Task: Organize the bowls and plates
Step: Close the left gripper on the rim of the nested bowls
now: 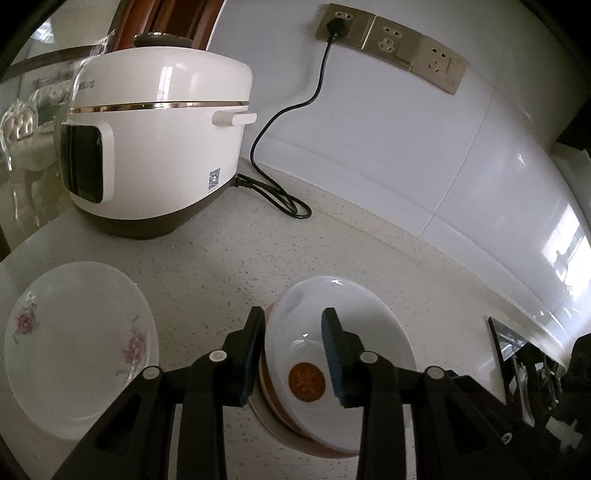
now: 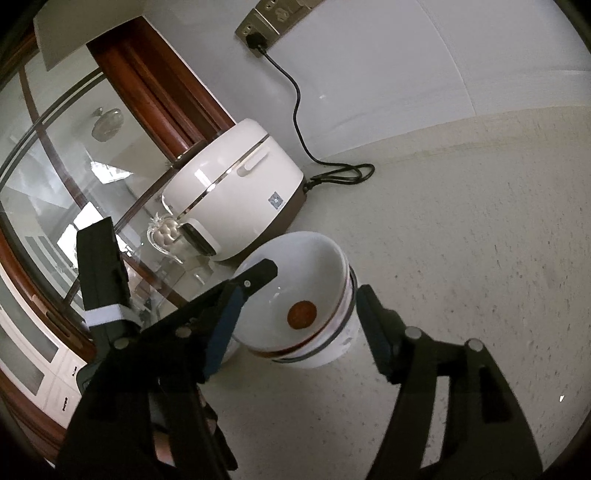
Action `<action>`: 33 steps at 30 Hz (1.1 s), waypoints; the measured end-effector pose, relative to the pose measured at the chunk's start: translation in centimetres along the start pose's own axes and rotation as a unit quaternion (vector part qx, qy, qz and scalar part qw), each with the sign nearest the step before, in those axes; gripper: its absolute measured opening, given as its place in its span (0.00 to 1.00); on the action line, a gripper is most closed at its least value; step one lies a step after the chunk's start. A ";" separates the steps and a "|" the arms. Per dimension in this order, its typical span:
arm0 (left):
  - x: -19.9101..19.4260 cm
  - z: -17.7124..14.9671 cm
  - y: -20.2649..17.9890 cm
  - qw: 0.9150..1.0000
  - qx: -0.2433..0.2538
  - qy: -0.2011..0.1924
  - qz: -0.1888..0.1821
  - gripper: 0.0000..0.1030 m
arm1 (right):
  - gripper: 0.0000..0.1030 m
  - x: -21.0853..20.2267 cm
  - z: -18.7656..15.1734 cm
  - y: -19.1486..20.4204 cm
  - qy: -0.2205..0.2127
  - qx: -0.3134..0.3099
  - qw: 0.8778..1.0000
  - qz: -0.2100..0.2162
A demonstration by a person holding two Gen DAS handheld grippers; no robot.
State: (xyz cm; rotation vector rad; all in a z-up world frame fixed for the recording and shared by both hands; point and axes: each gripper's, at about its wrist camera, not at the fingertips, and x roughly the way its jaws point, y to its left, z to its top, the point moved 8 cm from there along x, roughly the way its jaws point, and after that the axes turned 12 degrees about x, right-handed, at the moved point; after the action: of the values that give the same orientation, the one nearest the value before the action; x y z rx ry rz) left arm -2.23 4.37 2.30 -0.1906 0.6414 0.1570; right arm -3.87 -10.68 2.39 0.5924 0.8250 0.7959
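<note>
A stack of nested white bowls (image 1: 314,332) (image 2: 314,266) stands on the speckled counter, and the top one shows a brown round seal (image 1: 306,380) inside. The top bowl sits tilted in the stack. My left gripper (image 1: 293,314) is shut on the stack's near wall, one pad outside and one inside the top bowl. Its fingertip (image 2: 260,271) shows at the rim in the right wrist view. My right gripper (image 2: 301,291) is open, with a finger on each side of the stack and neither touching it. A white plate with purple flowers (image 1: 74,350) lies to the left.
A white rice cooker (image 1: 159,140) (image 2: 236,192) stands behind, and its black cord (image 1: 280,195) loops on the counter (image 2: 461,240) up to a wall socket (image 1: 336,22). A glass partition (image 2: 74,166) is at the left. A dark glossy object (image 1: 517,350) sits at the right.
</note>
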 end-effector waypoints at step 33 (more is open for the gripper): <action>4.6 -0.8 2.3 0.987 -0.060 0.111 -0.096 0.67 | 0.81 1.9 0.3 -5.3 0.048 0.094 0.994 0.033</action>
State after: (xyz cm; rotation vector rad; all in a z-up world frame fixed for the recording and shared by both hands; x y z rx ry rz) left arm 0.46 6.82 -1.37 -0.3891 0.8326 -0.0116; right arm -0.74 -12.24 -2.08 0.7571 0.9806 0.8177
